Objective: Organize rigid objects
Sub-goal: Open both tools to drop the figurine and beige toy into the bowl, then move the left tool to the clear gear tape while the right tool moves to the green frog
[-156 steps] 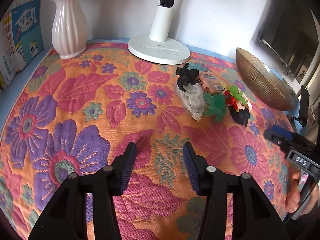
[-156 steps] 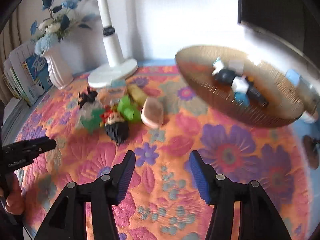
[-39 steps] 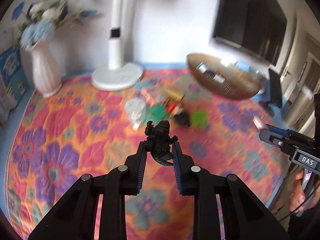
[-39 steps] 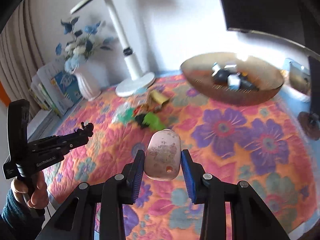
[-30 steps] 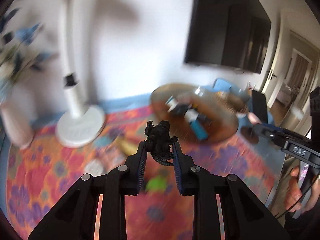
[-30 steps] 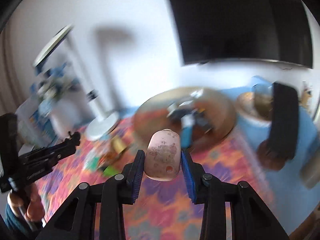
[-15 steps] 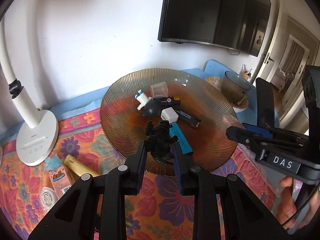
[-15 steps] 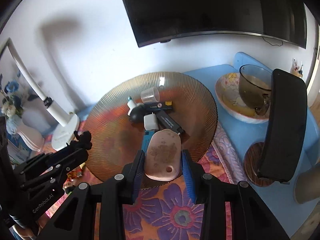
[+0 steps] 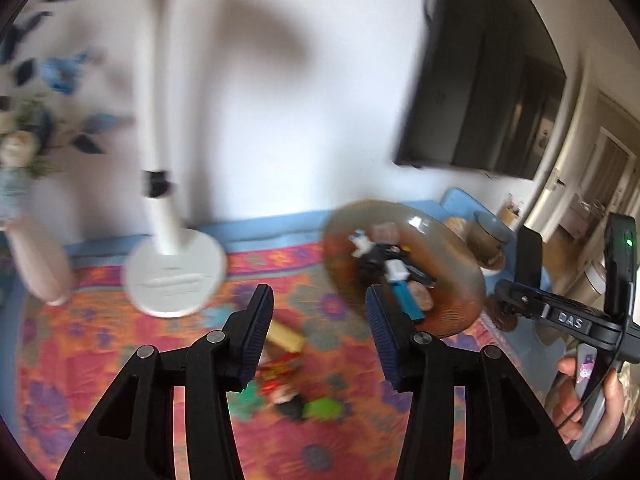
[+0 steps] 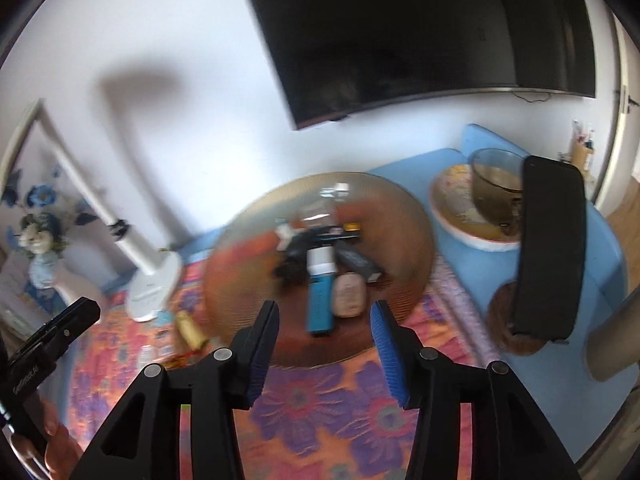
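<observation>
My left gripper (image 9: 320,320) has its jaws opening with nothing between them, back from the amber ribbed bowl (image 9: 460,280) and above the floral cloth (image 9: 100,340). My right gripper (image 10: 324,328) is also opening and empty, just in front of the bowl (image 10: 420,232). In the bowl lie the pink oval case (image 10: 350,288), a blue stick (image 10: 320,300), the black dinosaur figure (image 10: 290,270) and several other small items. Loose on the cloth are a yellow piece (image 9: 286,338), a dark-haired figurine (image 9: 288,400) and a green toy (image 9: 324,408). Each view shows the other gripper at its edge.
A white lamp base (image 10: 154,284) and a vase of blue flowers (image 10: 40,272) stand at the back left. Right of the bowl are a glass cup on a saucer (image 10: 496,192) and a black upright slab (image 10: 548,256). A dark screen hangs on the wall.
Both grippers have let go: the dinosaur and the pink case now lie in the bowl. Both jaws stand wider, and the left gripper has drawn back from the bowl.
</observation>
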`<state>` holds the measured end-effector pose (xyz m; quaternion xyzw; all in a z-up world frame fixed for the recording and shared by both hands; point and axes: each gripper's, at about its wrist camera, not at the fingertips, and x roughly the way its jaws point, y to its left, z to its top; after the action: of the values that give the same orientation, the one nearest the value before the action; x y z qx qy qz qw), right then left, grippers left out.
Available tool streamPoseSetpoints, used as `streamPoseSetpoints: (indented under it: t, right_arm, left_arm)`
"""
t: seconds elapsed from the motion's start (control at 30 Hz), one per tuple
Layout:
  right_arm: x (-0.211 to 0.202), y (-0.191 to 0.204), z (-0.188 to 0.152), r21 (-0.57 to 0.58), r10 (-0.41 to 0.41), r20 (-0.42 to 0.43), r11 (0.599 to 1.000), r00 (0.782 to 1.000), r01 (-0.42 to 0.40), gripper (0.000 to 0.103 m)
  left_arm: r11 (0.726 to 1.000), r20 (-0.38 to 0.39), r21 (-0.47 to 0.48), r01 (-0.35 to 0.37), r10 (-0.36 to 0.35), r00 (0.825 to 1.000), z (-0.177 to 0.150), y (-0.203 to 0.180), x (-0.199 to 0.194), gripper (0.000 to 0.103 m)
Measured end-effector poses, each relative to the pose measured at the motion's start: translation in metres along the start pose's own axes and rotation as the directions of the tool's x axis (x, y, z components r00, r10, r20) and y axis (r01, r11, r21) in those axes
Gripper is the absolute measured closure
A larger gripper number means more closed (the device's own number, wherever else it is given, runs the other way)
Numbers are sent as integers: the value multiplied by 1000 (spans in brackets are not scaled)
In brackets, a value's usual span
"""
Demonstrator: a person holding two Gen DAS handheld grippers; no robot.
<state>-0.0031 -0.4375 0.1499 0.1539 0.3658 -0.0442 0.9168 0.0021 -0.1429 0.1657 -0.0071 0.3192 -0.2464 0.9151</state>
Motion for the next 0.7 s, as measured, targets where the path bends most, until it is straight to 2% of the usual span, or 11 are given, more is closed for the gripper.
streamPoseSetpoints:
  t: [0.1,0.13,0.17,0.2,0.23,0.33,0.4,0.53,0.6,0.67,0.7]
  right_arm:
    - [-13,31,-6,-54,41,9,998,999,-41,54]
    - [-17,43,-10,-78,57,13,995,998,-55,53]
    - [-22,56,-14,-105,74,18,992,997,-72,53]
    - [-25,67,-18,-125,87,20,989,996,-84,52]
    - [-27,78,-23,-148,100,21,984,995,-96,51]
    - [-29,108,-41,-217,133,21,968,991,-125,43]
    - [-22,121,-56,-245,161,6,957,987,-155,43]
    - [7,134,-90,-285,163,-35,944,986,-166,42]
    - [30,133,-108,-306,142,-52,940,988,-151,39]
    - [53,129,-126,-317,151,-80,933,985,-169,39]
    - [64,125,-136,-307,166,-97,933,981,-188,39]
  left_arm:
    - [998,44,-51,-23,26,999,0,27,-32,55]
    - [996,66,-82,-30,35,997,-3,40,-47,42]
    - [994,81,-103,-38,47,996,-6,49,-56,20]
    - [991,93,-124,-55,66,993,-10,57,-63,12]
    - [986,99,-143,-81,95,990,-16,67,-69,10]
    - [975,73,-158,-158,171,983,-39,92,-74,9]
    - [962,50,-160,-222,233,971,-60,107,-67,9]
    - [939,-63,-169,-301,294,954,-114,139,-33,9]
    - [939,-130,-183,-291,271,954,-135,148,-13,10]
    - [941,-200,-244,-233,187,962,-158,164,7,10]
    - [931,-237,-280,-234,169,957,-166,172,15,13]
